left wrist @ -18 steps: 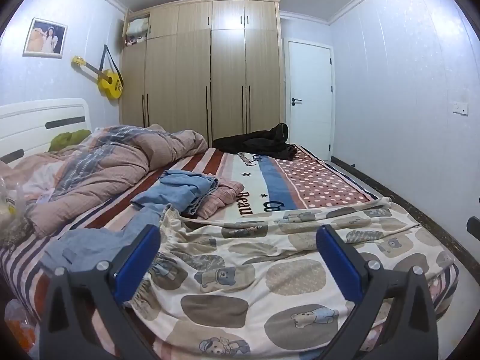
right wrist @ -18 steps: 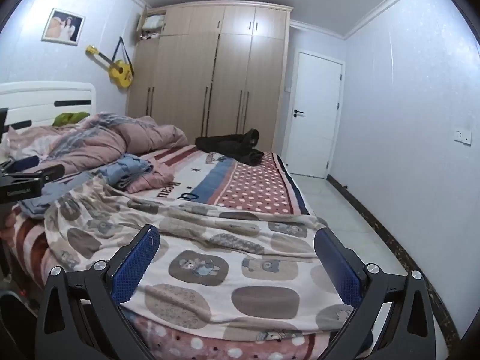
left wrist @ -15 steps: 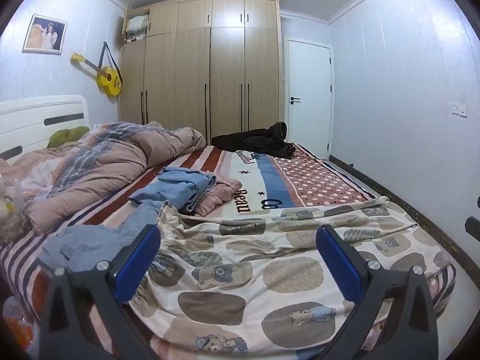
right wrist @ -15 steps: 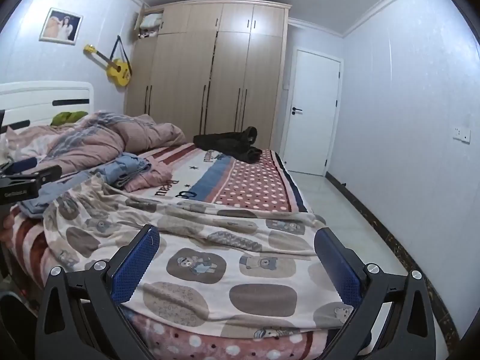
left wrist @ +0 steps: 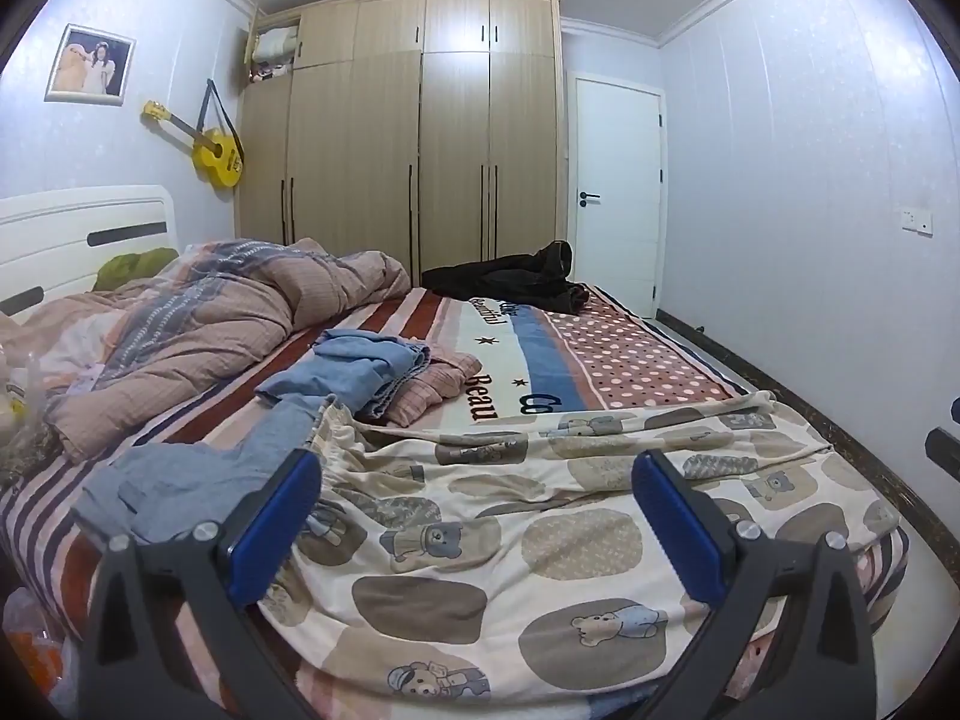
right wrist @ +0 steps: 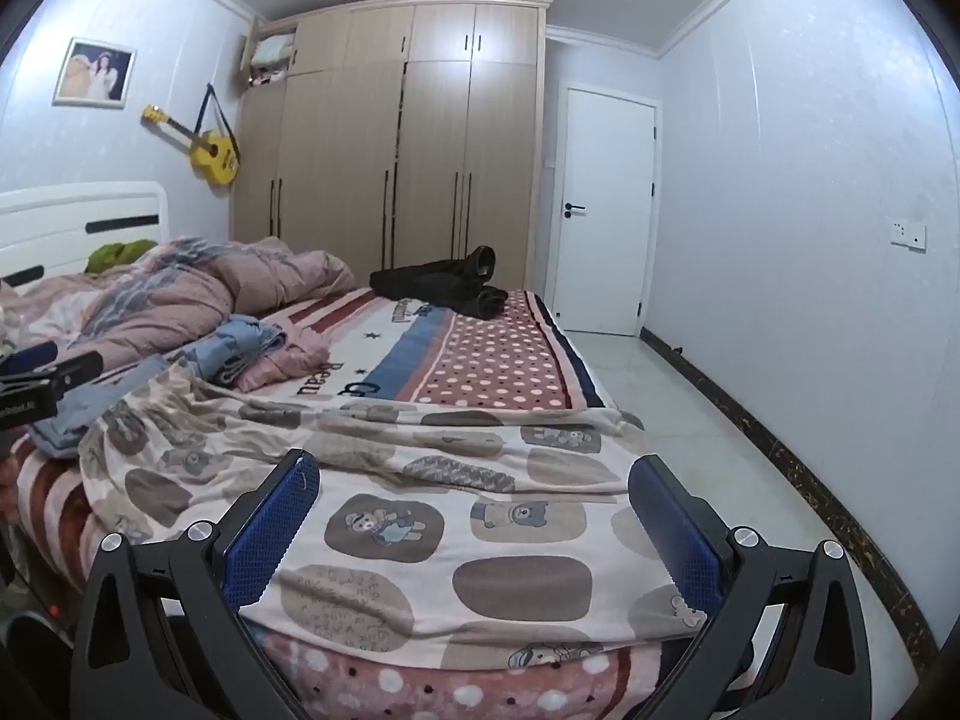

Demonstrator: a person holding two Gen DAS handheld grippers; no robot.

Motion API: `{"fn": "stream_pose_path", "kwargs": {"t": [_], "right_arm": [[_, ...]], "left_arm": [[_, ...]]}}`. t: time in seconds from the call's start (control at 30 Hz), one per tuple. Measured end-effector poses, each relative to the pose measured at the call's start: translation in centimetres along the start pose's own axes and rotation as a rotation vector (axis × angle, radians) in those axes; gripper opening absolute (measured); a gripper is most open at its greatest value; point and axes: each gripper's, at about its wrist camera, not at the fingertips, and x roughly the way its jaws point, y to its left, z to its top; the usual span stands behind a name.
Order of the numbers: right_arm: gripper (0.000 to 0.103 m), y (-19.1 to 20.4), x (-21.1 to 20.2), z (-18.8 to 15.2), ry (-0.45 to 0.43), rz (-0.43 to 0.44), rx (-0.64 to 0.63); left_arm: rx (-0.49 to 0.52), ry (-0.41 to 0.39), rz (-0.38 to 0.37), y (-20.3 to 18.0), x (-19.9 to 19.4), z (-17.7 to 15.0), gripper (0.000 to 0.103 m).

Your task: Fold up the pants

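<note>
Cream pants with a bear print lie spread across the foot of the bed, waistband to the left, legs to the right; they also show in the right wrist view. My left gripper is open and empty, held just above the near edge of the pants toward the waist. My right gripper is open and empty above the near edge toward the leg ends. The left gripper's tip shows at the left edge of the right wrist view.
A folded blue garment and a pink one lie behind the pants. A rumpled quilt fills the left side, black clothes the far end. Tiled floor, wall and door lie to the right.
Both grippers have shifted slightly, with the views rising a little; they stay open. The pants have not moved.
</note>
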Motion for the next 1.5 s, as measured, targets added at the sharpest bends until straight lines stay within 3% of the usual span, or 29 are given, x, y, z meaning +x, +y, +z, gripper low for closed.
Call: {"fn": "stream_pose_path", "kwargs": {"t": [1.5], "right_arm": [[0.103, -0.4, 1.4, -0.3, 0.056, -0.072, 0.034]], "left_arm": [[0.014, 0.002, -0.032, -0.5, 0.0, 0.2, 0.102]]}}
